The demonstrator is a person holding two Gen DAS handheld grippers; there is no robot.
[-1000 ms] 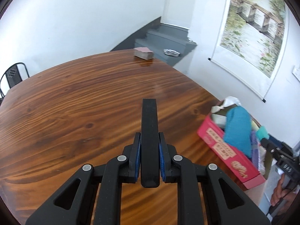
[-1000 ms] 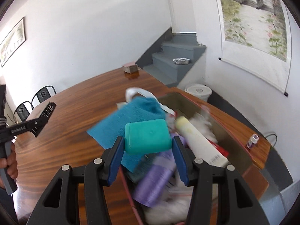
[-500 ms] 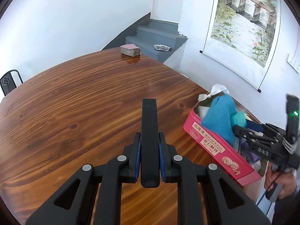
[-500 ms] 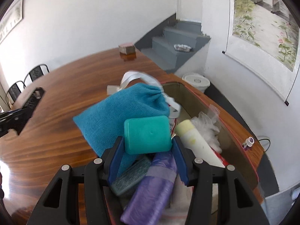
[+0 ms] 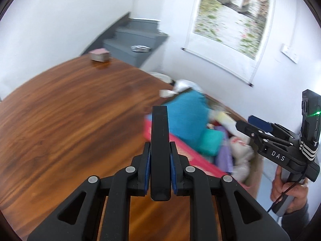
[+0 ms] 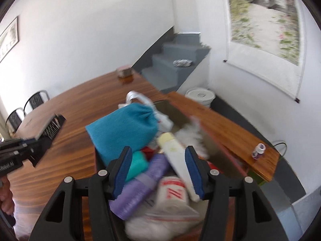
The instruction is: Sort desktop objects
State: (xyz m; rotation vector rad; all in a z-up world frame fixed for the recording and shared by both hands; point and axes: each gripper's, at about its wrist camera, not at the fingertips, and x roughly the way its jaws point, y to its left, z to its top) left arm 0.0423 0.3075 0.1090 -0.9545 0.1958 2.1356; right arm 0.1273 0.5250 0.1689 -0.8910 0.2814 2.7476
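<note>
My left gripper [image 5: 159, 154] is shut on a flat black bar [image 5: 159, 140] and holds it above the wooden table [image 5: 70, 116], just left of the pink box [image 5: 180, 146]. My right gripper [image 6: 158, 156] is open and empty above the box; it also shows in the left wrist view [image 5: 258, 124]. The teal case [image 6: 137, 164] lies in the box beside the blue cloth pouch [image 6: 124, 130], a purple roll [image 6: 144, 182], a cream tube [image 6: 176, 158] and a white bag [image 6: 172, 200].
A small stack of cards [image 5: 99, 54] sits at the table's far end. A small bottle [image 6: 258, 150] stands on the narrow wooden ledge [image 6: 220, 128] at right. A white bucket [image 6: 200, 96] and grey stairs [image 6: 176, 60] lie beyond. Chairs [image 6: 26, 108] stand at far left.
My right gripper opened and let go of the teal case, which now lies in the box. My left gripper swung right toward the box with the black bar in it.
</note>
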